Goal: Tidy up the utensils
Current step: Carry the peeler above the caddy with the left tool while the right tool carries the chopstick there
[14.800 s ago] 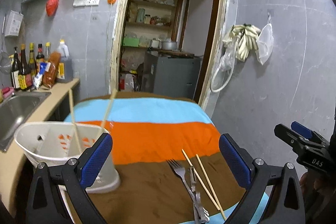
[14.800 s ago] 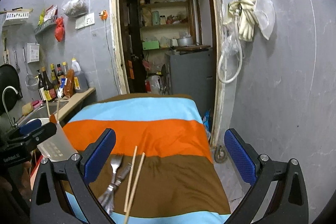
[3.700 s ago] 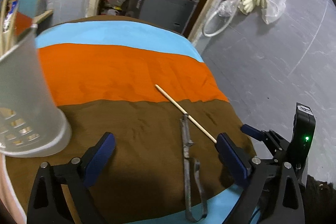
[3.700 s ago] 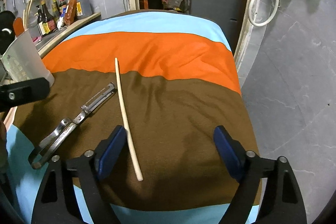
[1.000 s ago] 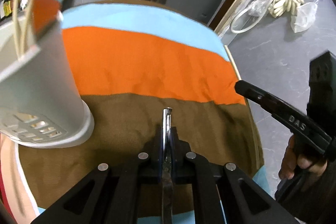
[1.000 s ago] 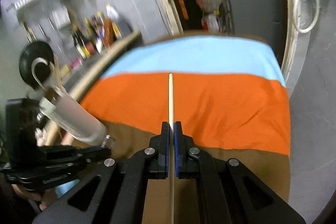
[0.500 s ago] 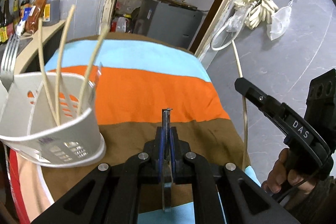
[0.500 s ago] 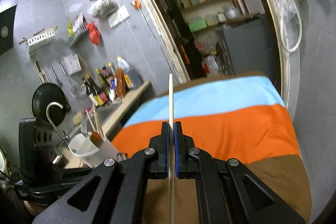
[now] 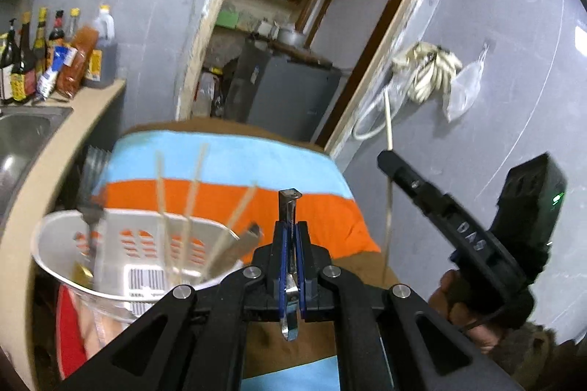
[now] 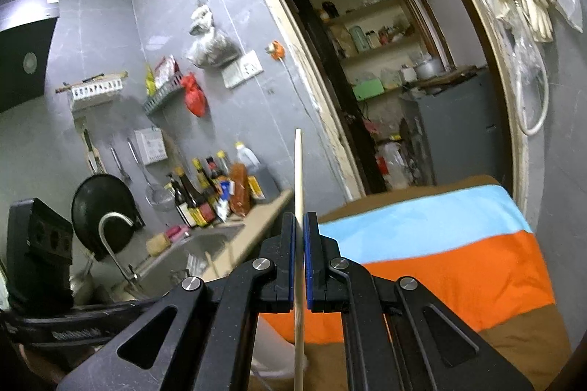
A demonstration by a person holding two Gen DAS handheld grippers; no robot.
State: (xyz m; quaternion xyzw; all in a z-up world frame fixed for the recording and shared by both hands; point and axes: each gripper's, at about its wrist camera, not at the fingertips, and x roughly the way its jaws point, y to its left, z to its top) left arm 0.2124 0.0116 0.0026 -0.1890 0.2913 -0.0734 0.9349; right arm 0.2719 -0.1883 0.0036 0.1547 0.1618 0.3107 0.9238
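Left gripper (image 9: 290, 237) jaws clamp a metal peeler (image 9: 289, 207) beside the white basket (image 9: 55, 266); right gripper (image 10: 299, 229) jaws clamp a chopstick (image 10: 298, 171).

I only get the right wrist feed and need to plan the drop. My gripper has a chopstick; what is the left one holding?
Observer: The left gripper is shut on a metal peeler.
Operator: Where is the holder?
Observer: The white holder sits at the cloth's left edge, just left of that gripper.
Operator: What's in it?
Observer: Three chopsticks and a fork, leaning upright.
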